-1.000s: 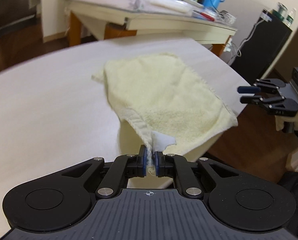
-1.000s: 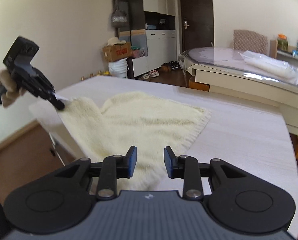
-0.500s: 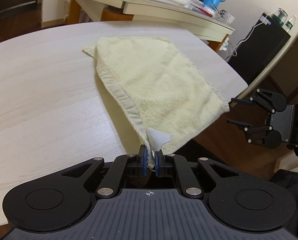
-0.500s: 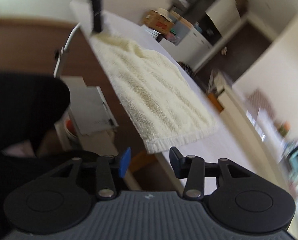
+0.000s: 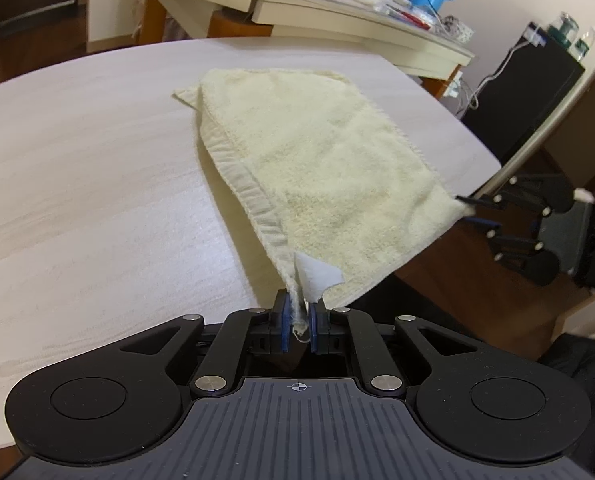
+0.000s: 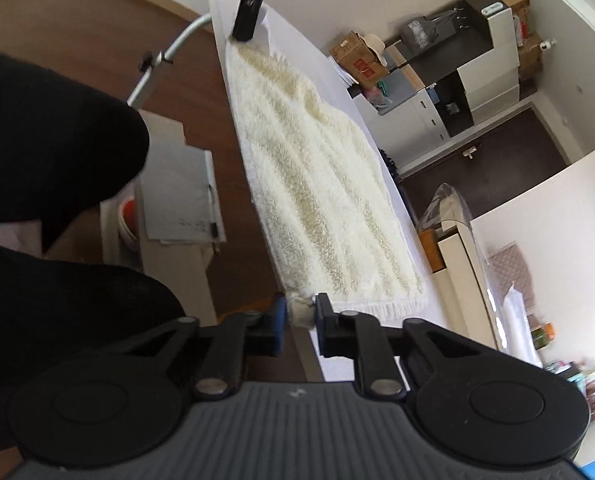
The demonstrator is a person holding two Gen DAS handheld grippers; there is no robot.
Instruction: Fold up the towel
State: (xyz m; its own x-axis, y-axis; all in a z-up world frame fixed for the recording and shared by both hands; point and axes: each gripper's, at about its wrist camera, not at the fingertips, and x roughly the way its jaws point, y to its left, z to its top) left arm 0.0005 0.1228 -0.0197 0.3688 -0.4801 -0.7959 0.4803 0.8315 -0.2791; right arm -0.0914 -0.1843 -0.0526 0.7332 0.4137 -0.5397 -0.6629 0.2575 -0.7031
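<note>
Both claws I run grip corners of the towel point(image 5: 321, 168): left gripper point(image 5: 297, 316) clenched on the near corner, right gripper point(image 6: 300, 312) closing with the other near corner between its pads. Towel lies on the pale table point(image 5: 97, 160), near edge lifted.

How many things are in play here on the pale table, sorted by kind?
Towels: 1, the cream towel
Handheld grippers: 2, the left gripper and the right gripper, each pinching a towel corner
Tables: 1, the pale table
Total: 4
</note>
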